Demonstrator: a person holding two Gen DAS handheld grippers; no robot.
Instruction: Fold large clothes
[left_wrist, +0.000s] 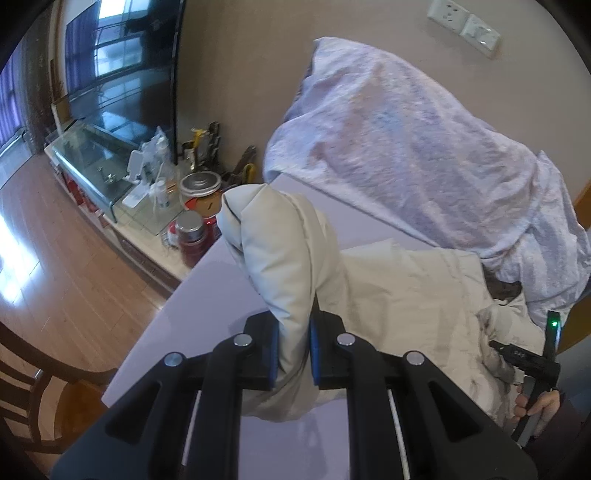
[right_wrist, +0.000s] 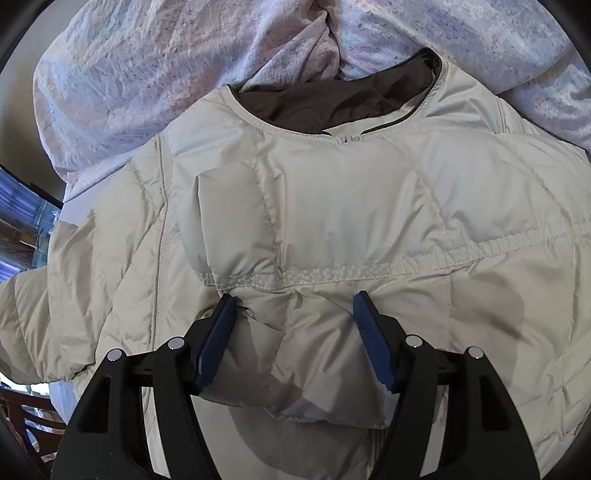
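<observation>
Two black two-finger grippers with blue pads, both at work on one cream quilted puffer jacket, taken here as the landmark.

Left gripper: jaws pressed tight on a bunched cream sleeve of the jacket, lifted off the pale lavender bed sheet; the sleeve's cuff end rises past the fingers.

Right gripper: jaws spread wide, straddling a puffed fold of the jacket's front below a stitched seam. The left pad touches the fabric; whether the right pad presses on it cannot be told. In the left wrist view a hand holds this tool at the jacket's right edge; small pale characters on its body are unreadable.

Jacket: spread flat on the sheet, front up, dark brown collar lining at the far end.

Beyond the collar: rumpled floral lilac quilt, touching the jacket.

Left of the jacket, past the bed's edge: maroon steel-capped flask, glass-topped low cabinet, large dark television screen. No legible labels.
</observation>
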